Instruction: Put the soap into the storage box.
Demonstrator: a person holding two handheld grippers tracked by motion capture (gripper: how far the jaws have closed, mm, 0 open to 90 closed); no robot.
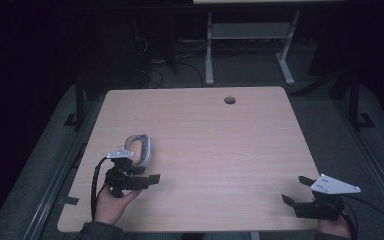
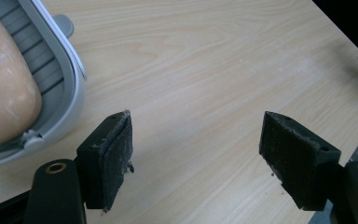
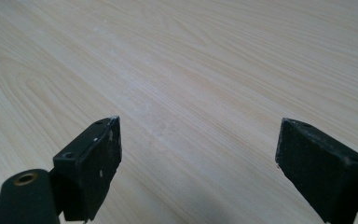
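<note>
A grey container [image 1: 141,149] sits on the left part of the wooden table [image 1: 220,145], its ribbed inner wall visible in the left gripper view. Inside lies one rounded, tan, bread-like lump [image 2: 4,88], taking up most of the interior. The left gripper [image 1: 142,176] hovers just beside the container's near end, jaws spread wide with bare tabletop between them. The right gripper [image 1: 296,190] is well apart at the table's near right corner, jaws likewise spread over bare wood.
</note>
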